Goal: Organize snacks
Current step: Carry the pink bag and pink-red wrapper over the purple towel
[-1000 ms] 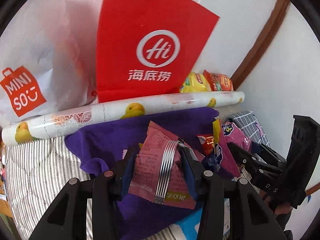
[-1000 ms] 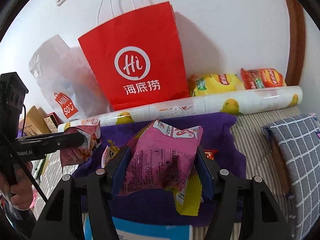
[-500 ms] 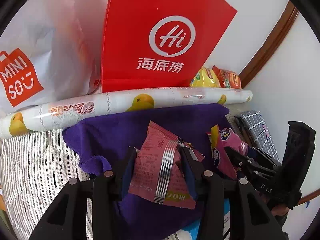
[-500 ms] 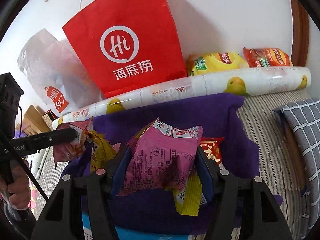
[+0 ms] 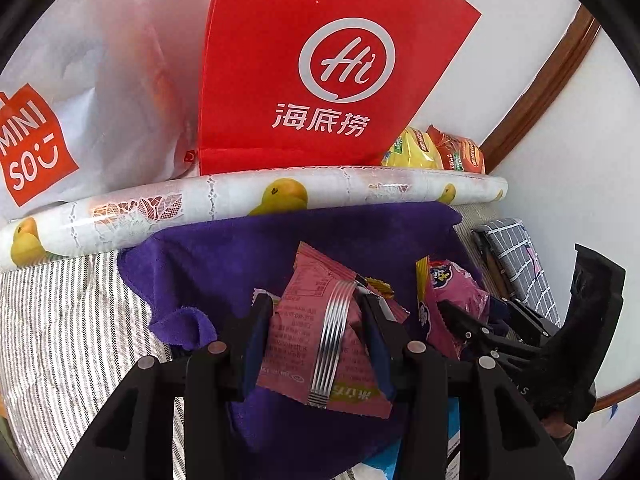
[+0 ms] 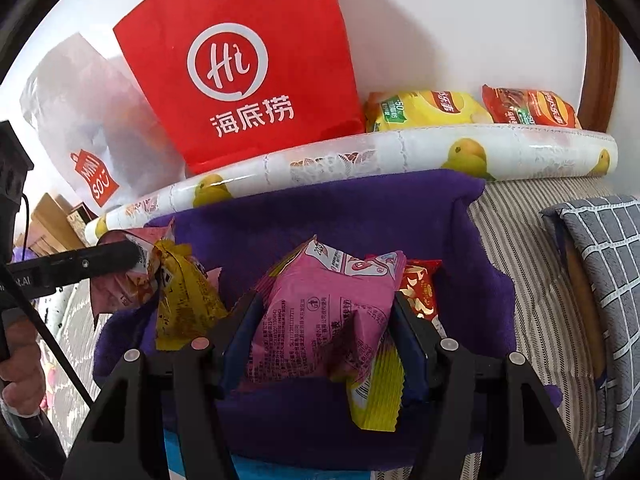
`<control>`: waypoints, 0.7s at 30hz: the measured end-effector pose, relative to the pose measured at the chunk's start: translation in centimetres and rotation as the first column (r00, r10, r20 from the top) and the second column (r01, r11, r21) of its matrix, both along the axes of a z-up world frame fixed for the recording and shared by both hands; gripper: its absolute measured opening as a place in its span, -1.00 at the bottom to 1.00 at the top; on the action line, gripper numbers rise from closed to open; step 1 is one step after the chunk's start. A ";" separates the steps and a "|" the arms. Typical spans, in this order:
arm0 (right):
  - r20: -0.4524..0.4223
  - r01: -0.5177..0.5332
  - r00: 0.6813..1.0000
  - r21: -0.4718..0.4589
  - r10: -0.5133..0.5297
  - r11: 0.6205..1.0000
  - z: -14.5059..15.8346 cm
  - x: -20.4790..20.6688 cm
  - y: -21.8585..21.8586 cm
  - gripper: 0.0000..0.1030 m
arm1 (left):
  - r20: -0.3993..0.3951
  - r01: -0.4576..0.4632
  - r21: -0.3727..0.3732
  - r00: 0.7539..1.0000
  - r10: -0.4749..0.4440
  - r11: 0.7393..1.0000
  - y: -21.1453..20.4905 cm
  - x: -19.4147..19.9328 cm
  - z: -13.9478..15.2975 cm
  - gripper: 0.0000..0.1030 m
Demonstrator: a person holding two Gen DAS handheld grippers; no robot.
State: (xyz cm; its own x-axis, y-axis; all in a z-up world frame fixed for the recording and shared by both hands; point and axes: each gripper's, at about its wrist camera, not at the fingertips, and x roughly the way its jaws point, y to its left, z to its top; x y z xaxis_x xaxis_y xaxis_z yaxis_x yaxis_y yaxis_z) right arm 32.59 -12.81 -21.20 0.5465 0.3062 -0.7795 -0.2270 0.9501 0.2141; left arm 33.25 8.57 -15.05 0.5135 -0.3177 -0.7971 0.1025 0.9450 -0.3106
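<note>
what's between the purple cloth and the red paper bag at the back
A rolled sheet printed with yellow ducks lies across between the purple cloth and red bag; both wrist views show it.

Striped bed cover (image 6: 532, 256) carries a purple cloth (image 6: 360, 216), a rolled duck-print sheet (image 6: 360, 160) along the cloth's far edge, and a grey checked cushion (image 6: 600, 264) at right.

left gripper (image 5: 316, 344): your black plastic frame, blue pads, silver screws
right gripper (image 6: 326, 334): same black, blue pads; white lettering on its side
cable (image 6: 48, 332): thin, black
</note>
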 end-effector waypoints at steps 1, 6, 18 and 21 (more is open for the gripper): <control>0.000 -0.004 1.000 -0.005 0.004 1.000 0.0 0.0 0.1 0.23 | -0.002 -0.001 0.000 1.000 0.001 1.000 0.0 0.0 0.0 -0.16; -0.024 -0.002 1.000 0.003 0.002 1.000 -0.2 0.3 -0.1 0.24 | -0.003 -0.007 -0.007 1.000 0.007 1.000 0.1 0.1 -0.3 -0.16; -0.004 0.007 1.000 0.060 -0.007 0.998 1.0 -0.3 -1.0 0.29 | 0.032 0.012 0.006 0.999 -0.012 1.000 -0.7 0.0 -0.2 -0.16; 0.010 0.012 1.000 0.063 -0.012 0.998 1.4 -0.5 -1.2 0.31 | 0.049 0.037 0.004 0.998 -0.037 0.999 -1.2 -0.2 0.0 -0.16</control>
